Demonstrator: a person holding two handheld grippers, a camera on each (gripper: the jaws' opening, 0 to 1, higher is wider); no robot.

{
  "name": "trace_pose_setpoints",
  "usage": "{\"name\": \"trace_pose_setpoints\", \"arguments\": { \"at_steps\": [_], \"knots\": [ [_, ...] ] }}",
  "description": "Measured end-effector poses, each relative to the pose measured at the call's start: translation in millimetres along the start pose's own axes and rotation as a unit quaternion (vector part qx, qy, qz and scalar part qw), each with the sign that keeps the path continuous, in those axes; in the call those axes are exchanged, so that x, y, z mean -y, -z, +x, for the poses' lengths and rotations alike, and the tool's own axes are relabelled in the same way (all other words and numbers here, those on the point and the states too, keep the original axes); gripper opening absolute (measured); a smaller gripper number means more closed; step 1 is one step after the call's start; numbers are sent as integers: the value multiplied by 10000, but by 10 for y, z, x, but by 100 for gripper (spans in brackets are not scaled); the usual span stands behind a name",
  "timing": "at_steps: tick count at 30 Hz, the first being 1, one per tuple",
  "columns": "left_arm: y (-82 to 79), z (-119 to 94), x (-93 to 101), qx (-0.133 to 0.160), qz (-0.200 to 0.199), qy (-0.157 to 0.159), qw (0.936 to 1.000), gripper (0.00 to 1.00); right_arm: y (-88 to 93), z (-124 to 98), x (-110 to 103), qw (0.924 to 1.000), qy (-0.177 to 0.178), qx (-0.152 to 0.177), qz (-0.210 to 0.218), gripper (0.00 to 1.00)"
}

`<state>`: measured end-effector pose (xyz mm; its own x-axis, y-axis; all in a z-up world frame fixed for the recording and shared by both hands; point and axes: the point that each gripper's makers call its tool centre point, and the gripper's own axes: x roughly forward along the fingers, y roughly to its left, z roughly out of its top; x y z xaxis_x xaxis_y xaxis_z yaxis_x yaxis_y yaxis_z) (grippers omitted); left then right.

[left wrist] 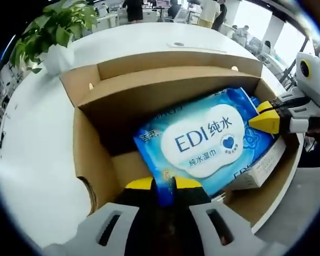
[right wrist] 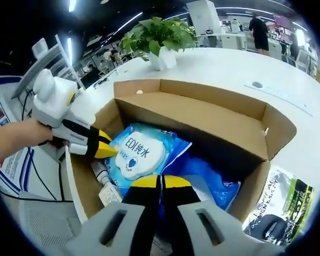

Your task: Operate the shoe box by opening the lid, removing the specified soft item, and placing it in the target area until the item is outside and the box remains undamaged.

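Two tools pinch glossy blue wipes pack (left wrist: pixel 210 140) w/in brown cardboard box (left wrist: pixel 96 144).

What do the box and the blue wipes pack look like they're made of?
Box: looks like plain brown corrugated cardboard, matte, with raw cut edges on the flaps. Wipes pack: seems to be a soft plastic film pouch, glossy and printed blue, with a white label; it creases and catches highlights. Both grippers, left and right, appear closed on its edges.

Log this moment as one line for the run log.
box: open, on white table | wipes pack: inside box | left gripper: shut on wipes pack | right gripper: shut on wipes pack
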<state>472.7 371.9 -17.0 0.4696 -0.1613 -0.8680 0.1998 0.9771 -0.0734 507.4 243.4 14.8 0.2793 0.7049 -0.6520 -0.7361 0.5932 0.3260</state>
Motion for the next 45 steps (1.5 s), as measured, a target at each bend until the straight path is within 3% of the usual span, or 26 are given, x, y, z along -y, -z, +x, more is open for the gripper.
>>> {"name": "trace_pose_setpoints", "arguments": {
  "at_steps": [1,10,24,45],
  "knots": [
    [3,12,11,21,109,31,9999,1,-1,-2,1,10000,-3,13,57,0],
    [-12,-18,16,143,-135,4,9998,0,-24,-12,-21,9998,-36,149,130,0],
    [-157,-315,96,620,-169,49,9979,0,-128,-143,-45,9986,24,433,-319,0],
    [-427,-773,213,1055,-115,51,9943,0,-365,-482,-103,9970,-90,755,-138,0]
  ]
}}
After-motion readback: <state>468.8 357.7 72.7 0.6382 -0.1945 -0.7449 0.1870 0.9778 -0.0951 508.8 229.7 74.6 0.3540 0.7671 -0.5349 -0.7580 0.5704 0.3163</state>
